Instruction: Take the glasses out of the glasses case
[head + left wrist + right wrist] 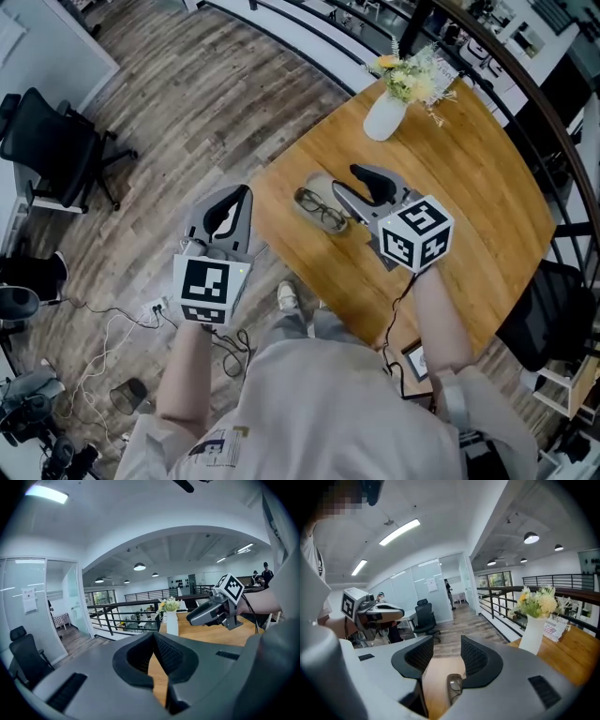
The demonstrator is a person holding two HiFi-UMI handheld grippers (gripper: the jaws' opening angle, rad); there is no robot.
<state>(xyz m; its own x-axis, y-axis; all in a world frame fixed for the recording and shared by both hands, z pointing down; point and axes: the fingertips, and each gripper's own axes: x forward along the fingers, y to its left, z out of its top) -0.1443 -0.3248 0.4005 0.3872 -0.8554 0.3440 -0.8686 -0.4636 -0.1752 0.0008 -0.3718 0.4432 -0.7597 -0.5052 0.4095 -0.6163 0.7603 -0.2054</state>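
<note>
Dark-rimmed glasses (321, 210) lie on a pale grey glasses case (323, 185) near the left edge of the round wooden table (469, 187). My right gripper (345, 180) hovers just right of them, open, with nothing between its pads. In the right gripper view the case with the glasses (454, 686) shows low in the gap between that gripper's (447, 641) jaws. My left gripper (242, 195) hangs over the floor left of the table, its tips together and empty. The left gripper view shows its pads (153, 635) meeting, with the table beyond.
A white vase of flowers (386, 112) stands at the table's far side. A black office chair (56, 150) and cables (112, 337) are on the wooden floor at left. Another dark chair (548, 319) is at right, near a railing (525, 84).
</note>
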